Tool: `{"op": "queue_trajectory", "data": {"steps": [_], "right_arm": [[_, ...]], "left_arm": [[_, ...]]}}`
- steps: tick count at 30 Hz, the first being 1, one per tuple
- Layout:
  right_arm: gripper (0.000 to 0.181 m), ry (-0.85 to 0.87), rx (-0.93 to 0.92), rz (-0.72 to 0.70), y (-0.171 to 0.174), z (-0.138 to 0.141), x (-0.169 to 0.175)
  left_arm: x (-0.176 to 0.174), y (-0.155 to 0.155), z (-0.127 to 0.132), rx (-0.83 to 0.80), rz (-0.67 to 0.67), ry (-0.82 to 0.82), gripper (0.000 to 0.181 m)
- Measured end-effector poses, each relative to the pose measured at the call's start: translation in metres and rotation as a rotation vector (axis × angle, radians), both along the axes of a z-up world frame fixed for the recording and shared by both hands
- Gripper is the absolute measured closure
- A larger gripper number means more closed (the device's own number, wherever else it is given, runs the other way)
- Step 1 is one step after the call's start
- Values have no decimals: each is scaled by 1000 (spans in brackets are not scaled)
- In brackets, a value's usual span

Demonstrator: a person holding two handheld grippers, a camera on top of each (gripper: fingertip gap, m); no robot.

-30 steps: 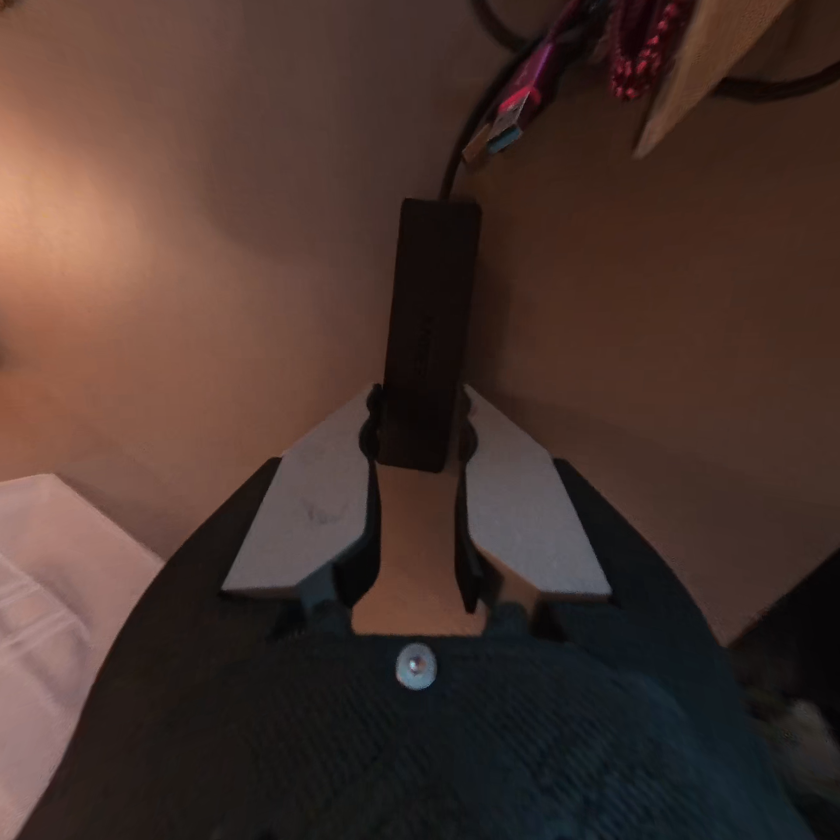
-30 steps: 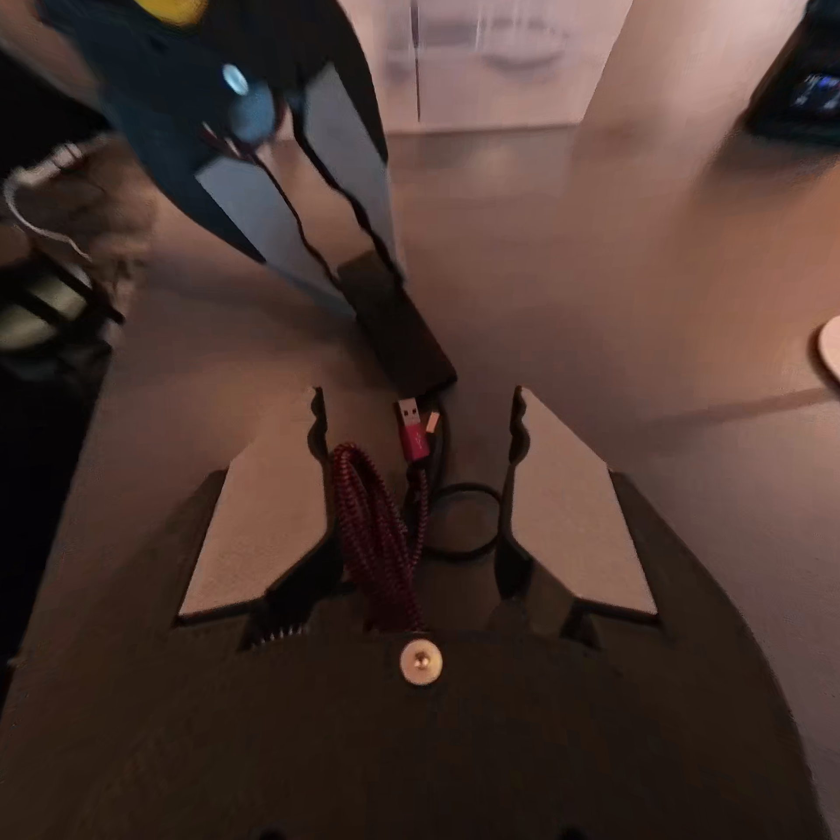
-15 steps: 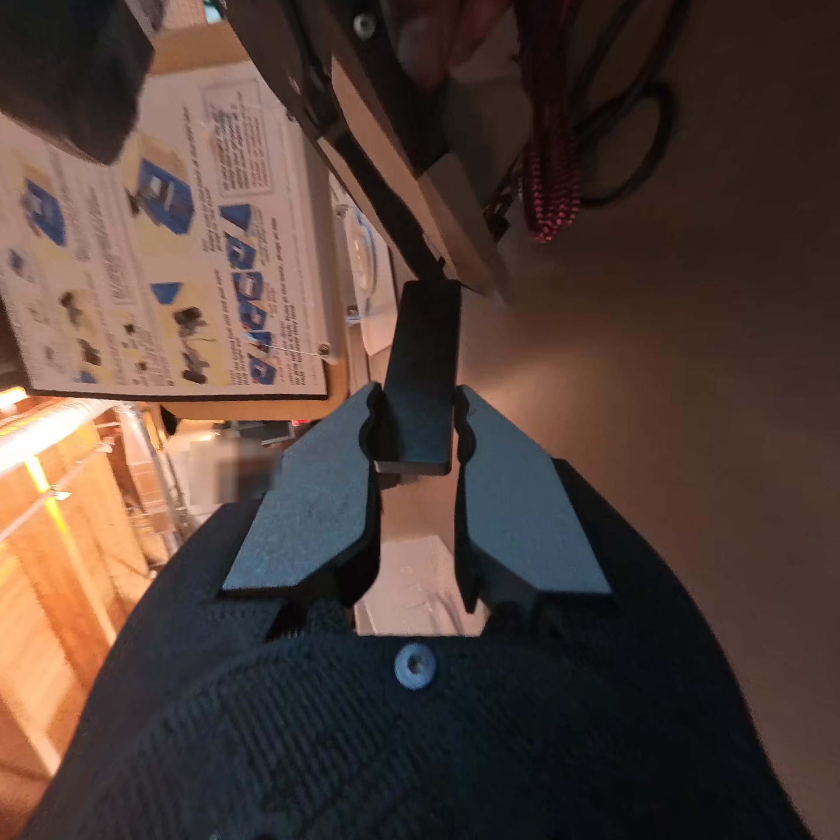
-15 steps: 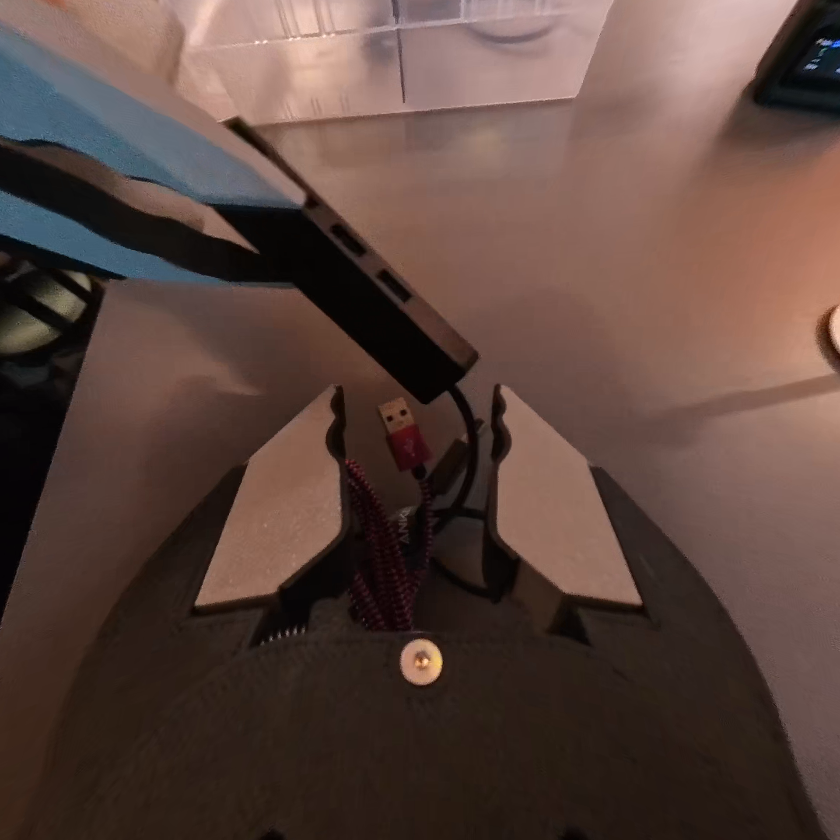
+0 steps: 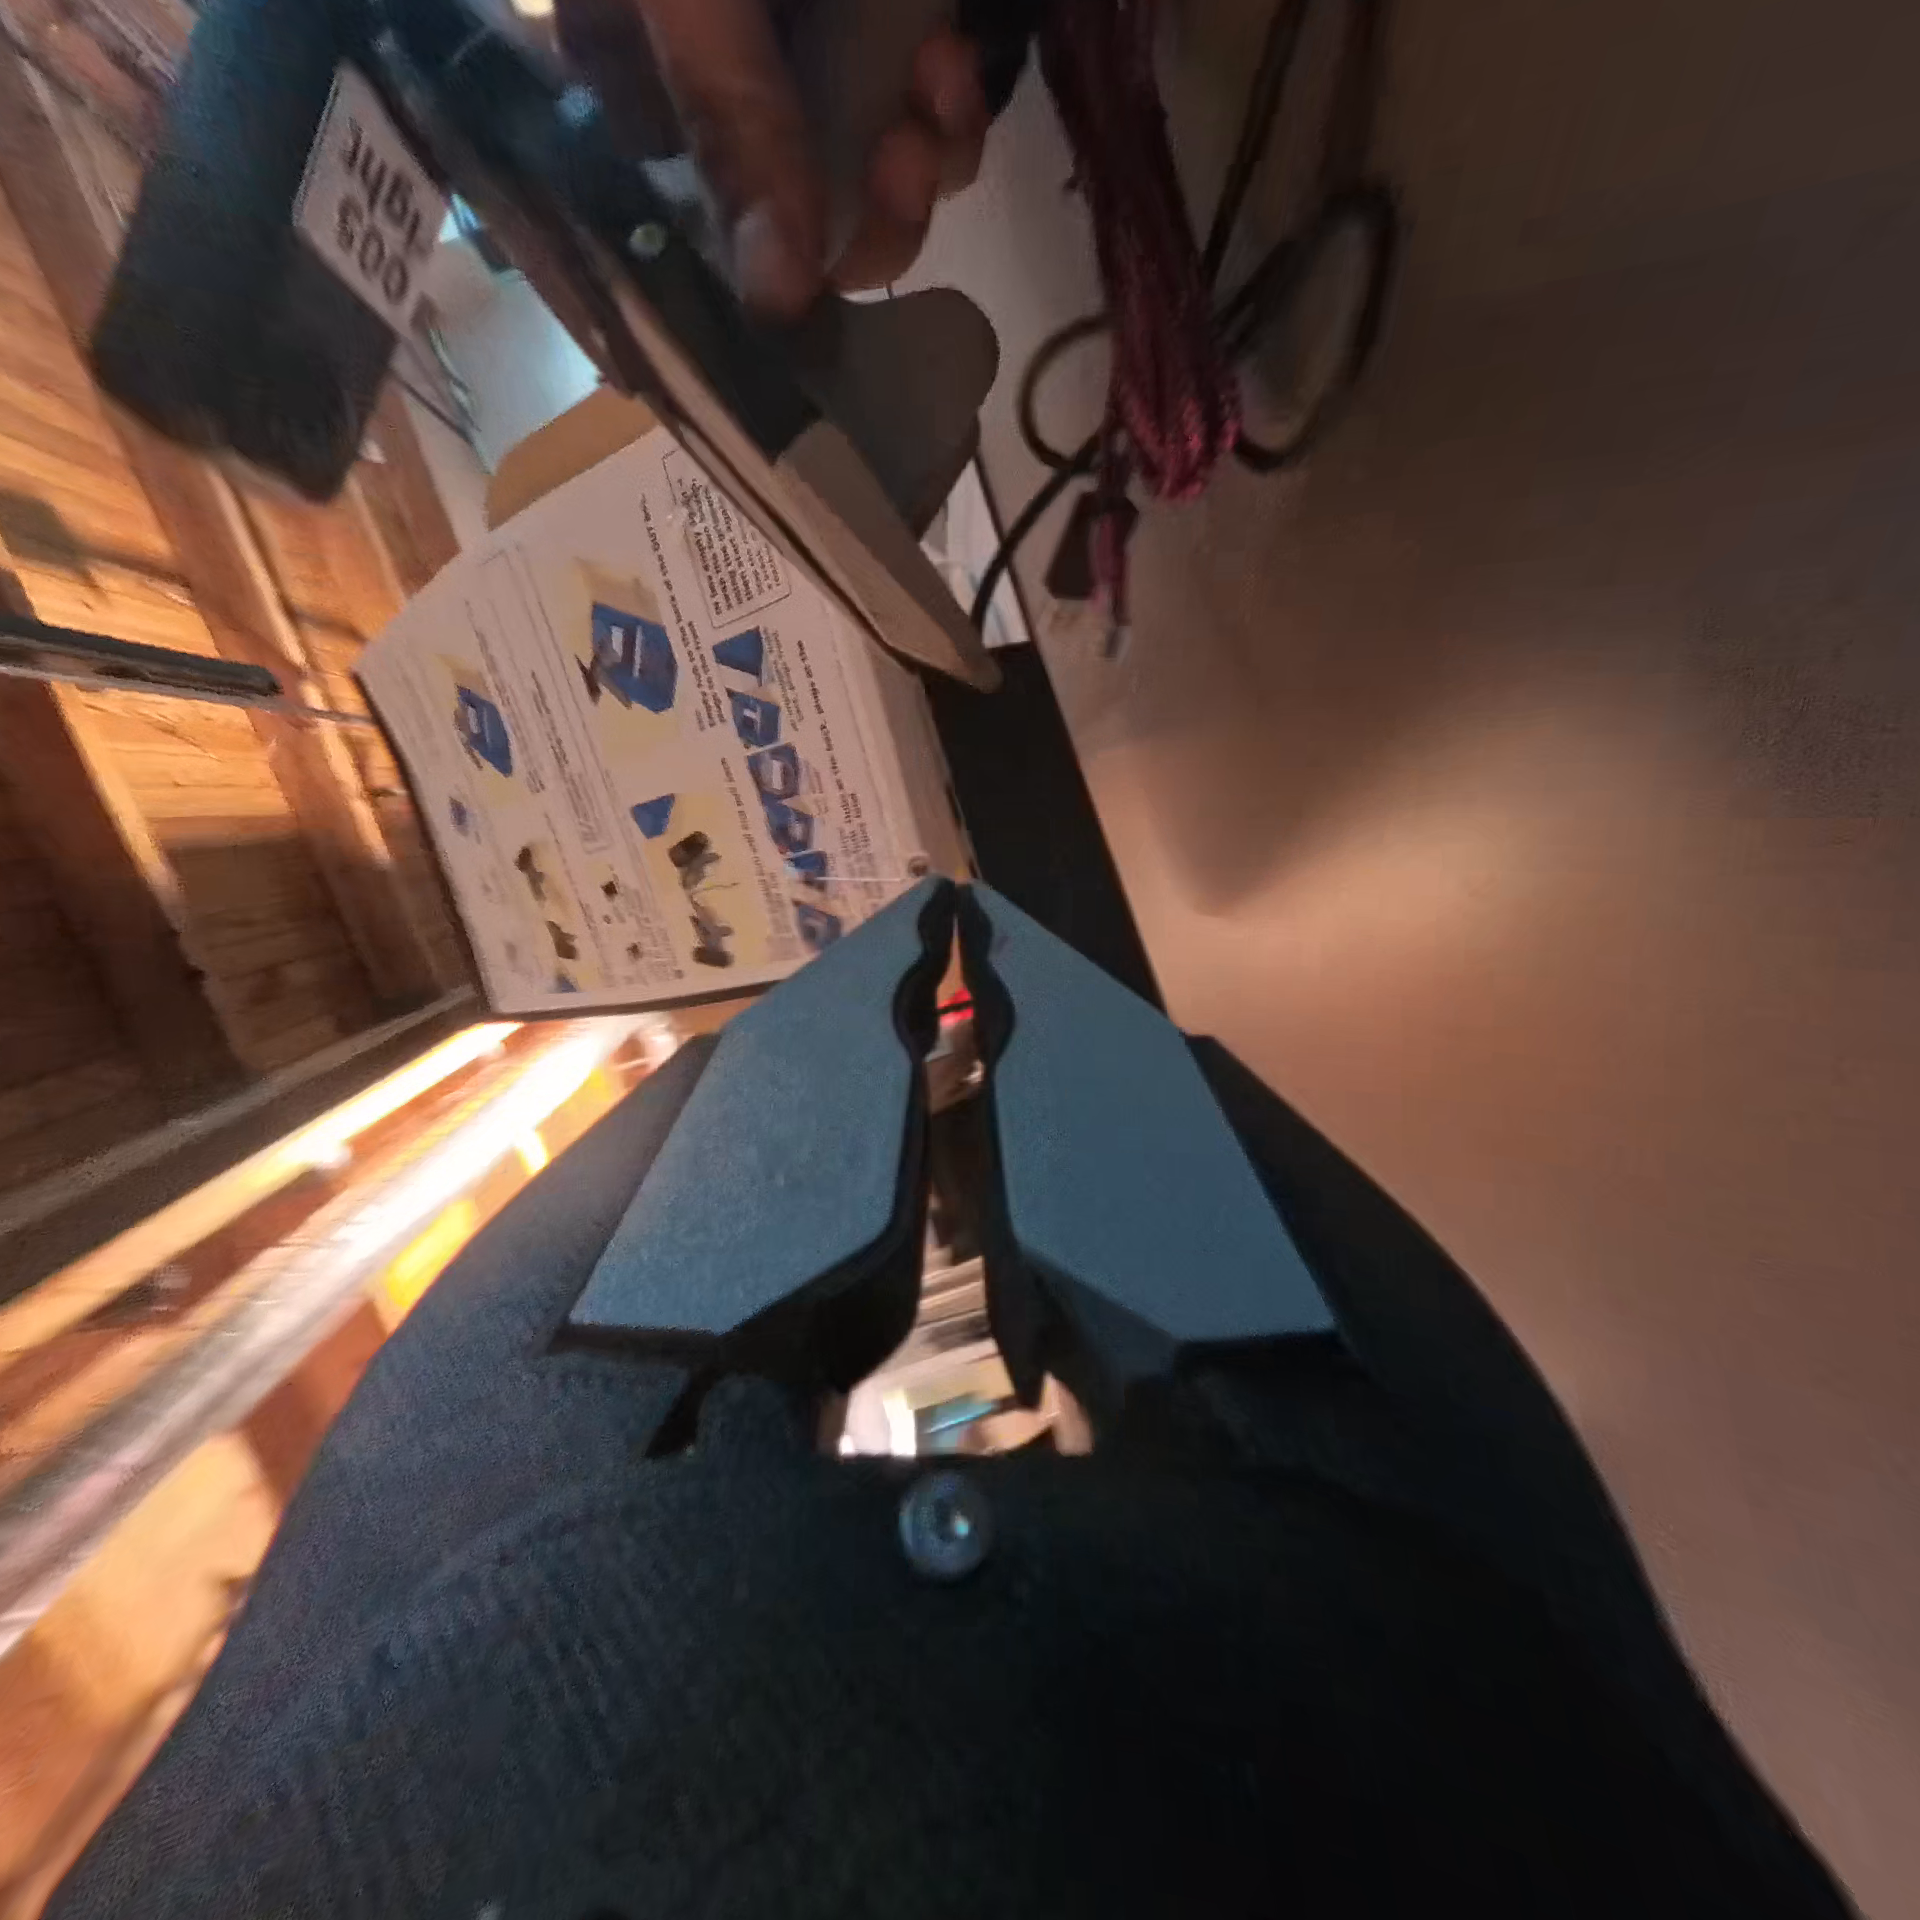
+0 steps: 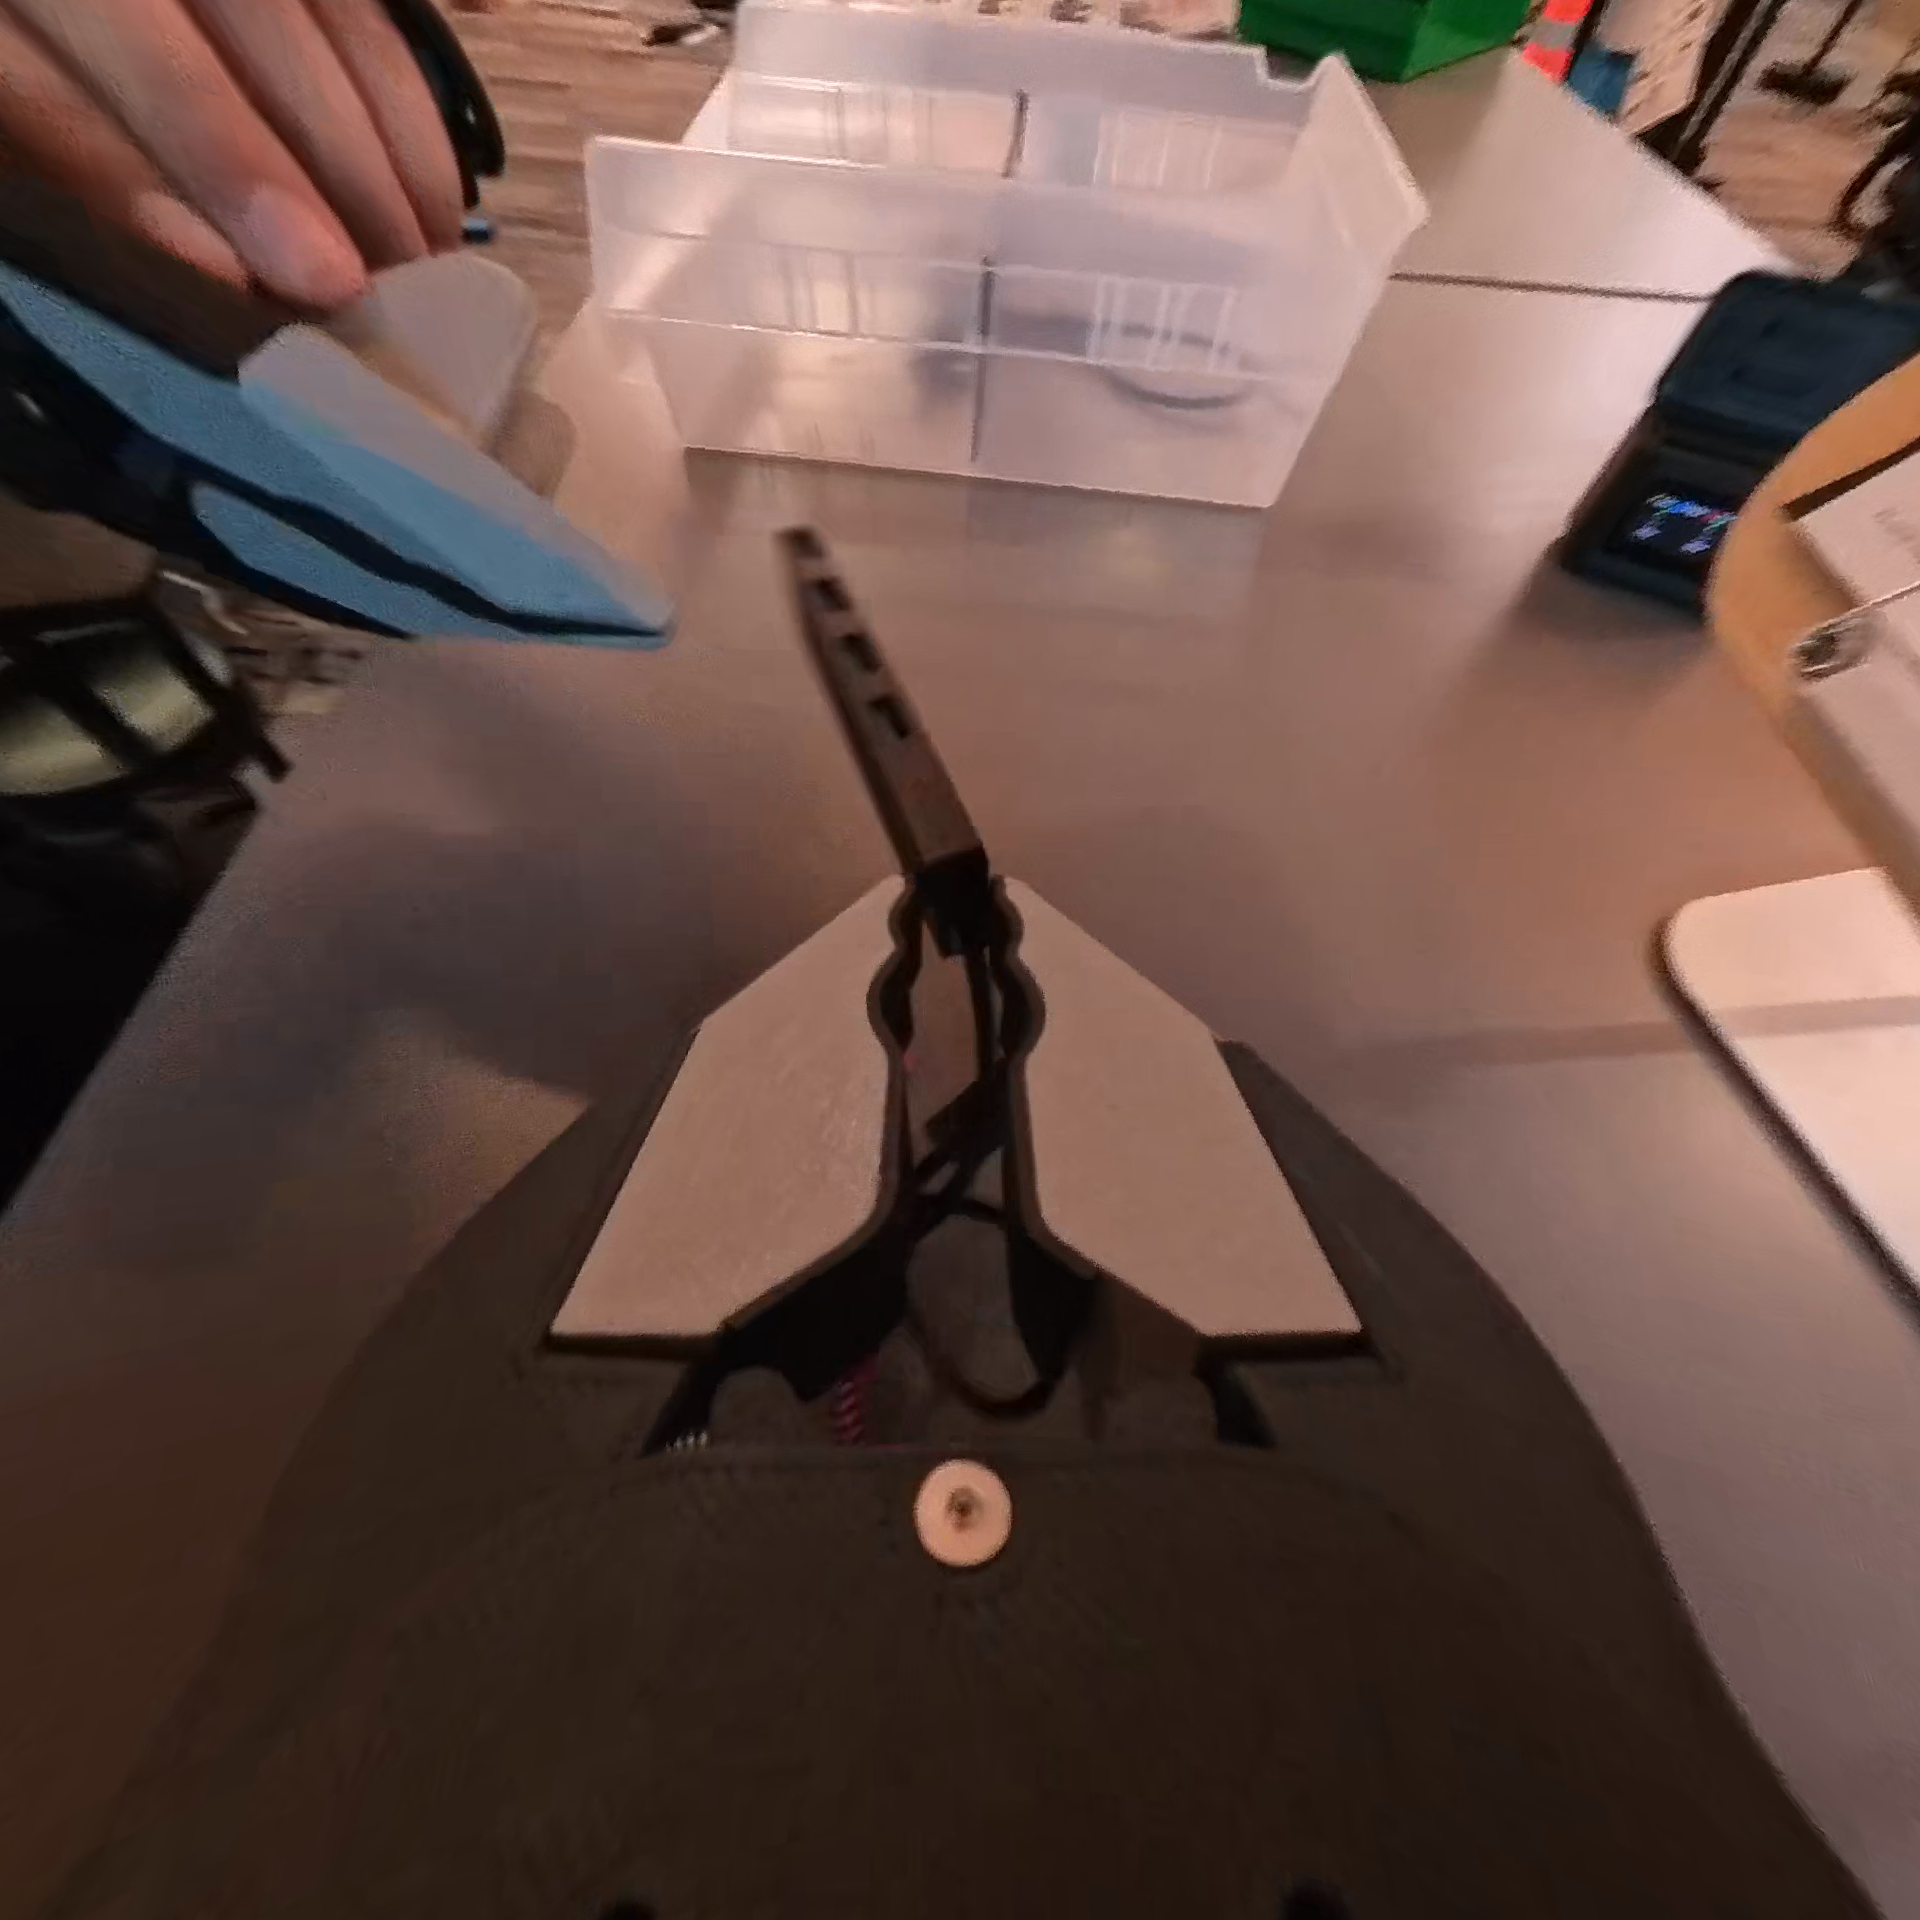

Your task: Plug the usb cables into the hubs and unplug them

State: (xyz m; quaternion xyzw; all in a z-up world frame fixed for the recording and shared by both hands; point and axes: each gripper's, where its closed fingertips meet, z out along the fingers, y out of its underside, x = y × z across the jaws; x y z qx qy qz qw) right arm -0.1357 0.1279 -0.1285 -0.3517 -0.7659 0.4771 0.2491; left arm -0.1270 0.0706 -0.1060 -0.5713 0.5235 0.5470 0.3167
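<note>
One black hub is being clenched by right gripper fingers at its cable end, ports exposed for plugging; left gripper fingers are pressing together, empty.

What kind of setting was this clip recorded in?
Probably a workshop or lab rather than a home: a plain work table with a clear parts organizer, a small device with a lit screen, and an illustrated instruction sheet nearby.
</note>
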Motion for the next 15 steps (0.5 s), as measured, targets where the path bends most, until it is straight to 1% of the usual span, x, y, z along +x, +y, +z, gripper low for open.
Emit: {"op": "queue_trajectory", "data": {"steps": [1, 3, 5, 7, 8, 9, 10, 11, 13, 15], "right_arm": [[174, 21, 22, -15, 2, 3, -1], [174, 52, 38, 5, -1, 8, 2], [174, 70, 57, 16, -4, 9, 3], [174, 80, 82, 13, -4, 8, 2], [174, 82, 87, 11, -4, 8, 2], [174, 84, 89, 10, -4, 8, 2], [174, 85, 88, 12, -4, 9, 2], [174, 85, 83, 16, -4, 9, 3], [174, 87, 67, 23, -4, 11, 4], [174, 92, 60, 31, -4, 13, 5]], "left_arm": [[-2, -2, 0, -9, 6, -99, 181], [-8, -5, -3, -41, 42, -312, 181], [-17, -5, 2, -16, 75, -475, 164], [-22, -8, 4, -27, 96, -663, 153], [-24, -9, 6, -32, 104, -762, 143], [-22, -11, 4, -74, 102, -874, 136], [-20, -12, 1, -115, 104, -985, 124], [-22, -11, 1, -120, 122, -1073, 110], [-35, -4, -8, -135, 178, -1174, 99], [-53, 3, -28, -156, 272, -1232, 93]]}}
